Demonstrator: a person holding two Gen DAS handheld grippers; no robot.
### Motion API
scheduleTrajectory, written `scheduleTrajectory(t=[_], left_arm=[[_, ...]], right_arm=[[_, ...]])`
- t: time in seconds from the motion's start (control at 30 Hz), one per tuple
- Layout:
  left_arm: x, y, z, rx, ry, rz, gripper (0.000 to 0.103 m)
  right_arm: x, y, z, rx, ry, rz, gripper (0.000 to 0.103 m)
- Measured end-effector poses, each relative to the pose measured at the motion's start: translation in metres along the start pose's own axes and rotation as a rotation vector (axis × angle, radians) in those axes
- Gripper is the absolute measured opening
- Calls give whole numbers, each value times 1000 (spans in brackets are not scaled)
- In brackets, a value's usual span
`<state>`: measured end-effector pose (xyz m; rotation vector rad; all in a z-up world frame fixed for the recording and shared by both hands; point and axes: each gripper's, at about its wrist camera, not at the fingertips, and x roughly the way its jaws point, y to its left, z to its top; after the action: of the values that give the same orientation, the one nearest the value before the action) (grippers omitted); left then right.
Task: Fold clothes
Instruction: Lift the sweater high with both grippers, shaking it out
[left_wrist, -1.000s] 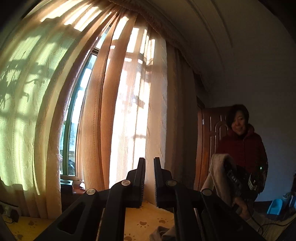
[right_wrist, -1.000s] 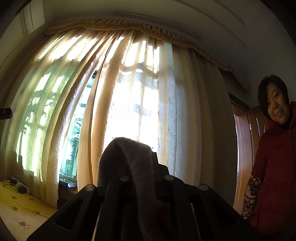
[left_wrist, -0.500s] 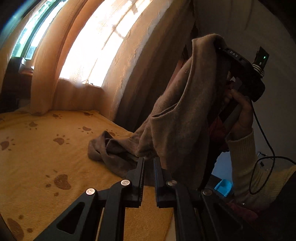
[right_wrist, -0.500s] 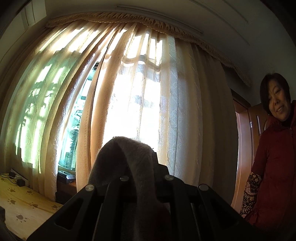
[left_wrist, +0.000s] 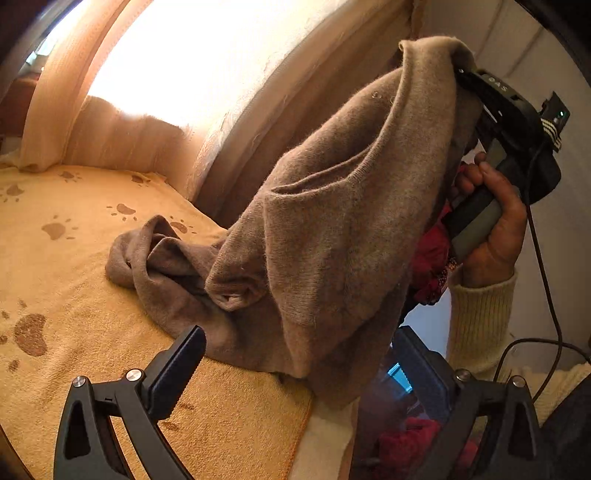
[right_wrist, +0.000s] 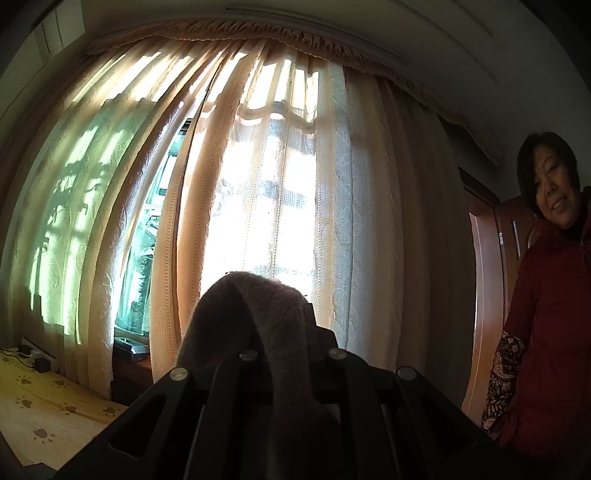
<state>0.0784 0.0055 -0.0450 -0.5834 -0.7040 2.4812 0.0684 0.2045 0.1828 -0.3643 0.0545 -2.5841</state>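
**Warm browns, orange and cream**

The sweater (left_wrist: 332, 221) is plain taupe-brown knit. Under it the blanket (left_wrist: 74, 288) is orange-yellow with brown paw prints. The curtains (right_wrist: 258, 184) are cream and peach, striped and lace-patterned, tinted green at the left. The sleeve (left_wrist: 480, 325) is pale cream ribbing; both grippers are black. A bystander's coat (right_wrist: 550, 314) is dark red

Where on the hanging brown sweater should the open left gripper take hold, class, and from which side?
Grip the sweater at its free lower hem, nearest the left gripper, coming from below and in front. The right gripper pins the top, so the hem hangs free between the opening jaws, above the yellow blanket.
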Motion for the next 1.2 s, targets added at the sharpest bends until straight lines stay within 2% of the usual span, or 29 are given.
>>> scheduleTrajectory(t=[0.1, 0.17, 0.2, 0.23, 0.27, 0.3, 0.4, 0.5, 0.57, 0.63, 0.73, 0.87, 1.03, 1.2], left_arm=[[19, 1, 3, -37, 27, -42, 100], [34, -2, 5, -53, 52, -75, 81], [41, -2, 7, -66, 71, -80, 62], [48, -2, 8, -82, 89, -66, 21], [54, -1, 9, -102, 103, -25, 2], [57, 1, 11, -115, 104, 4, 2], [42, 1, 19, -109, 33, 44, 2], [-9, -13, 44, -35, -154, 133, 2], [-50, -28, 62, 3, -298, 194, 2], [-89, -48, 79, 60, -444, 250, 2], [-138, -83, 98, 148, -612, 313, 2], [-187, -127, 110, 240, -745, 358, 2], [-249, -192, 109, 394, -903, 428, 2], [-296, -257, 89, 578, -1021, 501, 2]], right_arm=[[-1, -4, -1, 6, -1, -1, 10], [-3, -5, -2, 5, -7, -4, 10], [-5, -6, -2, 5, -10, -7, 10], [-6, -7, -2, 5, -14, -10, 10], [-7, -8, -1, 4, -17, -14, 10], [-9, -10, -2, 3, -20, -18, 10], [-13, -14, -4, -24, -33, -58, 10], [-17, -24, -8, -25, -53, -107, 10], [-19, -36, -9, 21, -57, -119, 10], [-21, -44, -10, 65, -67, -123, 10], [-28, -44, -8, 82, -97, -109, 10], [-42, -33, -1, 46, -158, -98, 10], [-61, -23, 11, 50, -241, -77, 10], [-84, -2, 23, 17, -338, -69, 10]])
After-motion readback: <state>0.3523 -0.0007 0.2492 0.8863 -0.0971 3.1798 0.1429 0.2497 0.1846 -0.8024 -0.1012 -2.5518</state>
